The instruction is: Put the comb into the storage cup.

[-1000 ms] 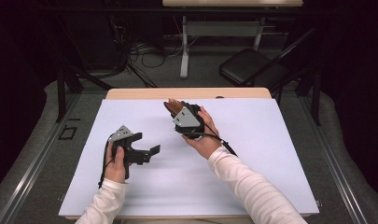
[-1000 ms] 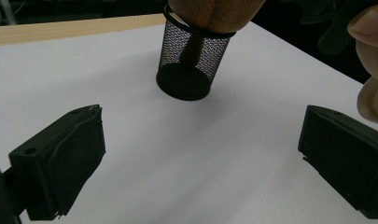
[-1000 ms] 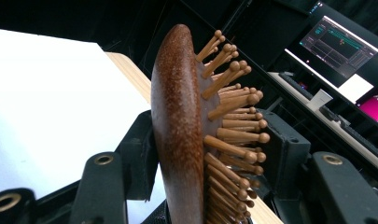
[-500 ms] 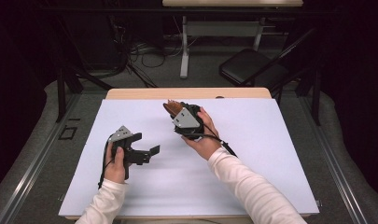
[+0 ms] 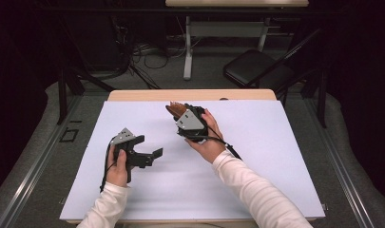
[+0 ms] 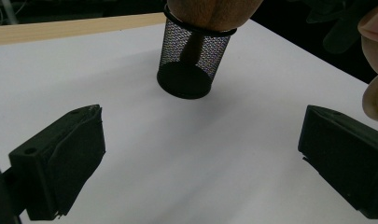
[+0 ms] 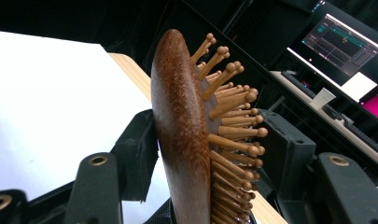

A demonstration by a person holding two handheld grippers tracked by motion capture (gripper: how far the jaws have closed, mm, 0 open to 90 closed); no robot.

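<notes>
Between right gripper (image 7: pixel 200 154) jaws, just easing apart: wooden hairbrush (image 7: pixel 186 140); left gripper (image 6: pixel 196 154) view adds mesh cup (image 6: pixel 192 60), jaws wide.

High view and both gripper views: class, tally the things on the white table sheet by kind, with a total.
Wooden hairbrush: 1
Black mesh cup: 1
Hand-held grippers: 2, left gripper and right gripper
Total: 4

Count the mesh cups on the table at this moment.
1. The black mesh cup stands upright on the white table cover toward the far edge, with a wooden hairbrush standing in it, under the right gripper.
</notes>
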